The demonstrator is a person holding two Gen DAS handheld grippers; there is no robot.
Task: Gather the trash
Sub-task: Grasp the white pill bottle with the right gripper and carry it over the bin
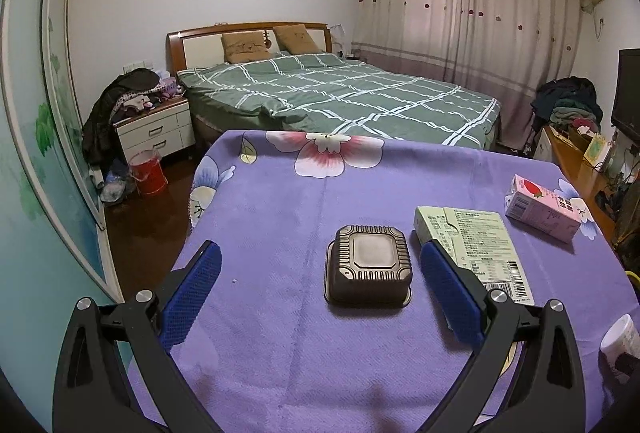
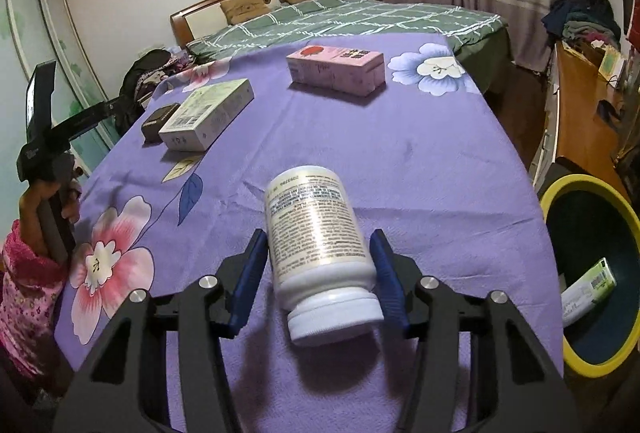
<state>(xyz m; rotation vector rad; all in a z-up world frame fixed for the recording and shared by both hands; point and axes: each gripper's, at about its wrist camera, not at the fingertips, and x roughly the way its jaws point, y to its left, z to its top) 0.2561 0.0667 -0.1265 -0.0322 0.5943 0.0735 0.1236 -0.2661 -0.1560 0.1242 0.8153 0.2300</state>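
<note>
A white bottle [image 2: 322, 257] lies tilted between the blue pads of the right claw [image 2: 320, 273], cap toward the camera; the right pad touches it, the left shows a gap, so whether it is gripped cannot be told. Beside the purple-clothed counter [image 2: 420, 161] sits a yellow-rimmed bin [image 2: 592, 273]. The left claw [image 1: 320, 273] hangs wide open around a black tray [image 1: 369, 271], with a green box [image 1: 476, 245] and a pink carton [image 1: 542, 209] nearby.
</note>
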